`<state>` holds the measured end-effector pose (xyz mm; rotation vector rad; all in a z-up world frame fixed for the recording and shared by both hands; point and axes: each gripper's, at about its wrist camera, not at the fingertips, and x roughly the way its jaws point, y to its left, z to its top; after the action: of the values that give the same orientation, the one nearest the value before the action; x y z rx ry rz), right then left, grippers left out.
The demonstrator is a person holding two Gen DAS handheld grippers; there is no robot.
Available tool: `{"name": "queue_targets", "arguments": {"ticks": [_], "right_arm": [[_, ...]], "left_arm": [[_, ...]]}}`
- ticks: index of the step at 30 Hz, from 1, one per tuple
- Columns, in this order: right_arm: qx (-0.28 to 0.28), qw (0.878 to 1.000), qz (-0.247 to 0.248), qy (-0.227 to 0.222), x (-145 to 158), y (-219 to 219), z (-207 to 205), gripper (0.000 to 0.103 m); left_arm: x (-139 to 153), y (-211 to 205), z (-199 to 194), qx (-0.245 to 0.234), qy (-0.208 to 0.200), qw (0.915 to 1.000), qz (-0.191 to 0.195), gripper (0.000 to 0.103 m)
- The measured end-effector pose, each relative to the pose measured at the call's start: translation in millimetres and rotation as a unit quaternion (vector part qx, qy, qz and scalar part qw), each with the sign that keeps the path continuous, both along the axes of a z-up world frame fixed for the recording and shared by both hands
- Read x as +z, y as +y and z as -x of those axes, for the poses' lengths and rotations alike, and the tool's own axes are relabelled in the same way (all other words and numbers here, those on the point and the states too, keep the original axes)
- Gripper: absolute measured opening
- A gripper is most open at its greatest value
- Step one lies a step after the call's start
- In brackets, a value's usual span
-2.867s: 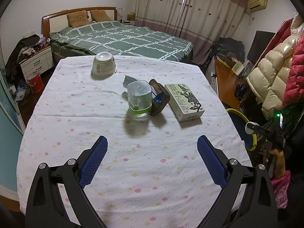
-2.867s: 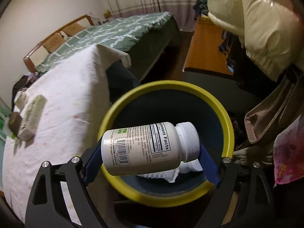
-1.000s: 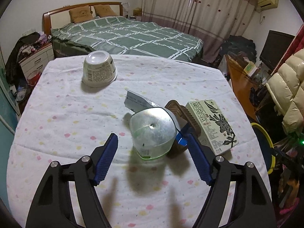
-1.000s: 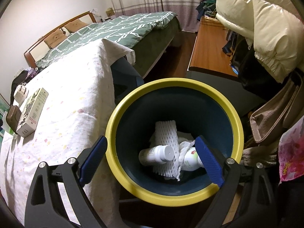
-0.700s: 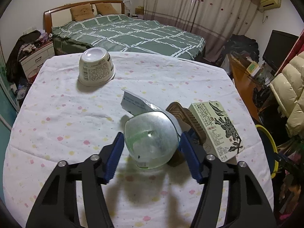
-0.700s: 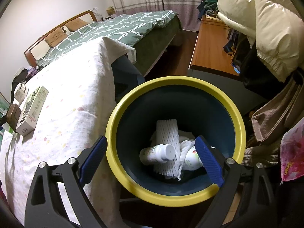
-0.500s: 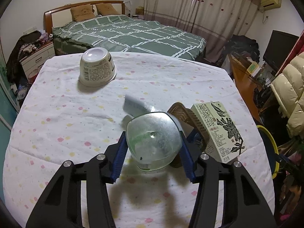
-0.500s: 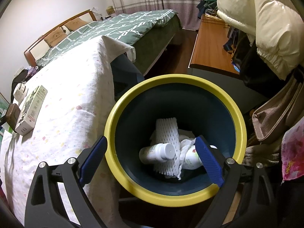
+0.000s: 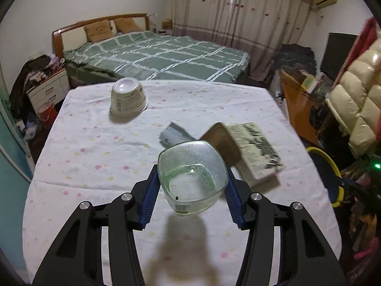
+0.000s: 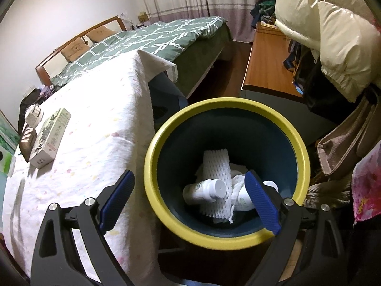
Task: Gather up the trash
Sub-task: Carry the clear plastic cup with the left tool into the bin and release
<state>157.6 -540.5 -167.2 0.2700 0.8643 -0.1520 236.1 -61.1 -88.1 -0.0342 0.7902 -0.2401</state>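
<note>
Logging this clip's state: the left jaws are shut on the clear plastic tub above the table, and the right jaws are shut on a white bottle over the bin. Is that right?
Not quite. The right gripper is open and empty over the bin; the white bottle lies inside it, as the right wrist view shows. The left gripper is indeed shut on the clear plastic tub above the table.

Bed with green checked cover and wooden headboard stands beyond the surface, which carries a spotted white cloth. Curtains hang behind. White nightstand far left; cream padded coat hangs at right, above a wooden desk.
</note>
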Motion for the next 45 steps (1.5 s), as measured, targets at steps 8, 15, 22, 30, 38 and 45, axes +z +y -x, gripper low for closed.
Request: {"name": "queue_targets", "arguments": {"ticks": [8,15,22,30,38,45], "right_arm": [[-0.020,1.000,0.013,-0.015,8.0,-1.7,29.9,0.089],[-0.057,0.998,0.031,-0.025,13.4,-19.3,67.3,0.089],[-0.086,0.995,0.043,-0.029,15.4,-41.4,91.7,0.089],[-0.097,0.994,0.042,-0.017,4.4,-60.5,108.5,0.089],[-0.109,0.994,0.029,-0.012,-5.3,-72.9,115.7,0.090],[-0.110,0.994,0.027,-0.009,-8.4,-77.4,119.6,0.090]], "left_arm": [[30.8,-54.5,37.2,-0.088,-0.021,0.9959,0.000,0.051],[38.3,-133.4,37.7,-0.178,-0.014,0.9840,0.006,0.051],[29.8,-242.3,26.4,-0.272,0.009,0.9623,0.010,0.051],[-3.0,-341.8,11.3,-0.321,0.042,0.9460,-0.007,0.052],[-33.9,-402.6,-4.9,-0.335,0.064,0.9399,-0.024,0.052],[-48.8,-419.8,-12.1,-0.328,0.076,0.9410,-0.035,0.052]]}}
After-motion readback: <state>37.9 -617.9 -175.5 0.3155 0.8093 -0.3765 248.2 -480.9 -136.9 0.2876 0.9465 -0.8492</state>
